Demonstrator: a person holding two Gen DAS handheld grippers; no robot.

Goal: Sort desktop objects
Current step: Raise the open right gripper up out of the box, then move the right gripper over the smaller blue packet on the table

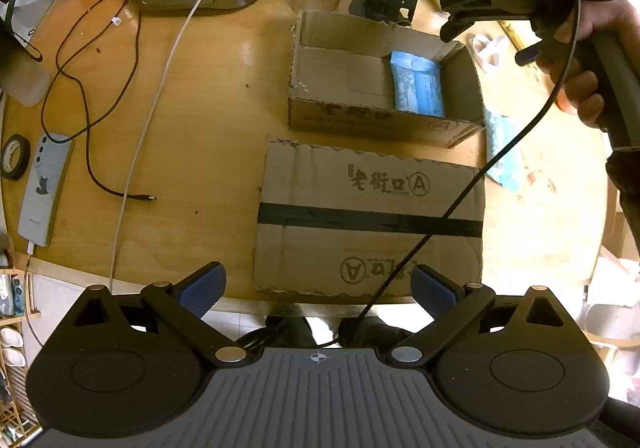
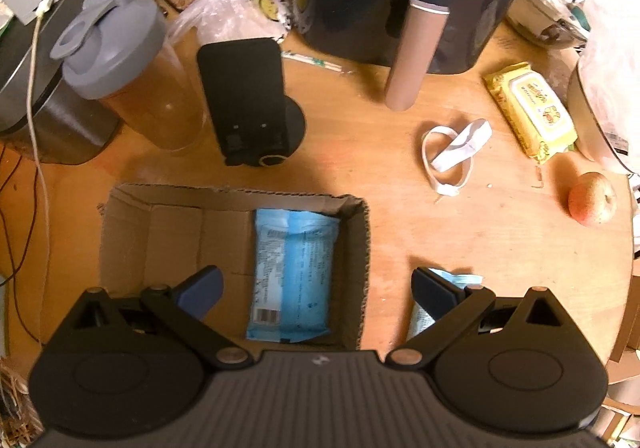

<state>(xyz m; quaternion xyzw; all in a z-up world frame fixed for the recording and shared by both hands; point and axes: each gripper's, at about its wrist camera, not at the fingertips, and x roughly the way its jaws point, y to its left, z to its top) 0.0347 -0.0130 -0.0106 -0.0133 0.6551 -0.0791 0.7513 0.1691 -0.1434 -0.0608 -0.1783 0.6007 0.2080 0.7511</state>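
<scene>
Nearest the left wrist camera, the left gripper is seen with its jaws spread wide and nothing held, above the near edge of a flattened cardboard piece crossed by black tape. Beyond it an open cardboard box stands on the wooden table, and a blue packet is laid at its right end. A phone is seen far left. The right gripper is likewise held wide open and empty above the box, with the packet between its fingers. A second blue packet is seen just outside the box's right wall, partly hidden. Farther right, a white strap, a yellow wipes pack and an apple are laid well apart
</scene>
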